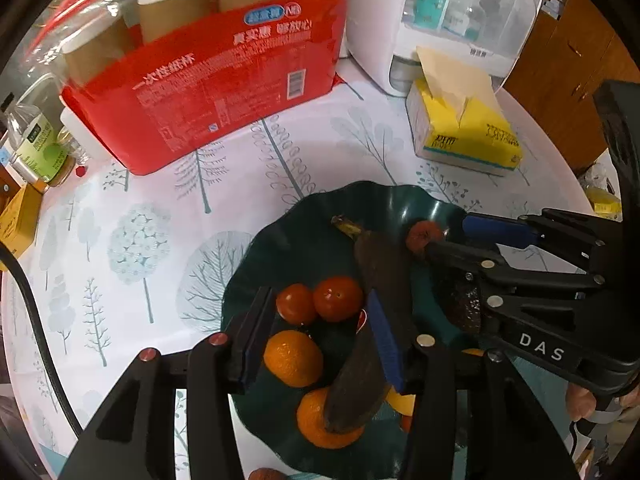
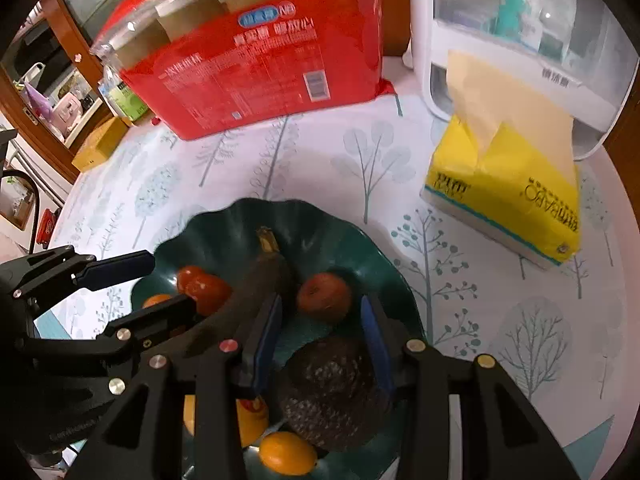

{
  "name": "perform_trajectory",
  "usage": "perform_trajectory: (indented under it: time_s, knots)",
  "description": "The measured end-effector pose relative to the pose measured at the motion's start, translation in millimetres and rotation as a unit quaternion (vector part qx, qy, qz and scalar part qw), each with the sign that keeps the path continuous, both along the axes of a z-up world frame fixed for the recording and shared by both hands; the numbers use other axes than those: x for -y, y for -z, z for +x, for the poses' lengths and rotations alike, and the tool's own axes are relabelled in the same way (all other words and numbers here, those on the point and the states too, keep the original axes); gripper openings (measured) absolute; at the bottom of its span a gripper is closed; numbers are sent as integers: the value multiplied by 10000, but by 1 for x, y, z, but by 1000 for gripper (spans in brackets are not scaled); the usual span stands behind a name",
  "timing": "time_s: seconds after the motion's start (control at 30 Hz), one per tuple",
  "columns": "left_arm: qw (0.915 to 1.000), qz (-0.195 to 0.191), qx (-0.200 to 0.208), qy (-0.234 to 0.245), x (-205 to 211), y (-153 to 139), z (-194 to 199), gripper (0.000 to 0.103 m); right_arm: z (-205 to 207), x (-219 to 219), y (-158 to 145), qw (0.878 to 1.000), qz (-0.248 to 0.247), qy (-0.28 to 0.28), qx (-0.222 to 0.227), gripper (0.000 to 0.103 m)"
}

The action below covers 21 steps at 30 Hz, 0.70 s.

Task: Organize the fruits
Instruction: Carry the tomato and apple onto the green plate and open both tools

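Note:
A dark green wavy plate (image 1: pixel 320 208) (image 2: pixel 224 224) holds the fruit: a blackened banana (image 1: pixel 376 276) (image 2: pixel 256 280), two small red tomatoes (image 1: pixel 336 298) (image 2: pixel 202 284), oranges (image 1: pixel 294 358), a brownish round fruit (image 2: pixel 324 298) and a dark avocado (image 2: pixel 332 392). My left gripper (image 1: pixel 320 336) is open above the plate, its fingers straddling the tomatoes, an orange and the banana. My right gripper (image 2: pixel 324 340) is open, its blue pads either side of the avocado without visibly touching it. A small yellow-orange fruit (image 2: pixel 286 454) lies at the plate's near edge.
A red pack of paper cups (image 1: pixel 224 80) (image 2: pixel 260 64) stands behind the plate. A yellow tissue pack (image 1: pixel 464 128) (image 2: pixel 508 184) lies at the right in front of a white appliance (image 1: pixel 440 20) (image 2: pixel 520 40). Bottles (image 1: pixel 36 140) stand at the far left on the tree-patterned tablecloth (image 1: pixel 140 220).

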<state>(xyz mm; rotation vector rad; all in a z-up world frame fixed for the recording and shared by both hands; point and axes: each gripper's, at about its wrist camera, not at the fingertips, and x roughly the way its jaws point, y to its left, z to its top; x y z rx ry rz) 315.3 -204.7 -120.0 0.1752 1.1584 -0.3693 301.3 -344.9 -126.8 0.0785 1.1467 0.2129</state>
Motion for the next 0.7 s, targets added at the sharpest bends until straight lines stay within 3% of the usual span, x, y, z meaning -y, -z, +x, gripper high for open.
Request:
perform_trajectory:
  time_s: [0.7]
  knots:
    - [9980,-194,588,-136,-53,-89,-57,52,-66,-22,-90,9973,-114,13,731,42]
